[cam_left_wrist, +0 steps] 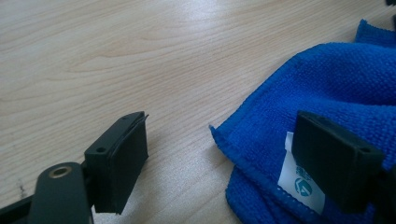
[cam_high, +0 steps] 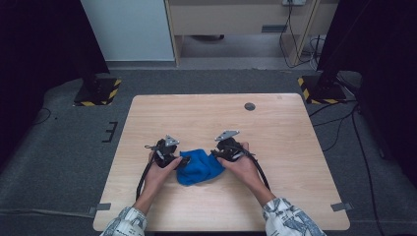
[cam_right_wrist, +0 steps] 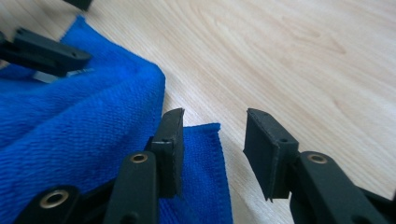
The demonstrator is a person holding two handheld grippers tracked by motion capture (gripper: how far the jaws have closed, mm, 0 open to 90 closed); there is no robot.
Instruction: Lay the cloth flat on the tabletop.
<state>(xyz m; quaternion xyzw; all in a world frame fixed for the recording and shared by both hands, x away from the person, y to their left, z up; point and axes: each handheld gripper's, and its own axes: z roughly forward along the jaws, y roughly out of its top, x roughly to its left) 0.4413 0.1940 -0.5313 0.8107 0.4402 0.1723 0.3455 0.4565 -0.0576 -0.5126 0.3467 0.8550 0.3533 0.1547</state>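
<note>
A crumpled blue microfibre cloth (cam_high: 199, 167) lies on the wooden table (cam_high: 221, 113) between my two hands. My left gripper (cam_high: 183, 161) is at its left edge. In the left gripper view its jaws (cam_left_wrist: 224, 128) stand wide open around a corner of the cloth (cam_left_wrist: 336, 84), the right one above a white label (cam_left_wrist: 299, 179). My right gripper (cam_high: 216, 156) is at the cloth's right edge. In the right gripper view it (cam_right_wrist: 214, 116) is open, one jaw resting over the cloth's hem (cam_right_wrist: 70, 126), the other over bare wood. The left gripper's jaw (cam_right_wrist: 46, 53) shows beyond.
A round grey grommet (cam_high: 250, 106) sits in the table's far right part. Stands with yellow-and-black striped bases (cam_high: 98, 91) (cam_high: 319, 88) flank the table's far corners. Cables trail over the floor at right. Bare wood surrounds the cloth on all sides.
</note>
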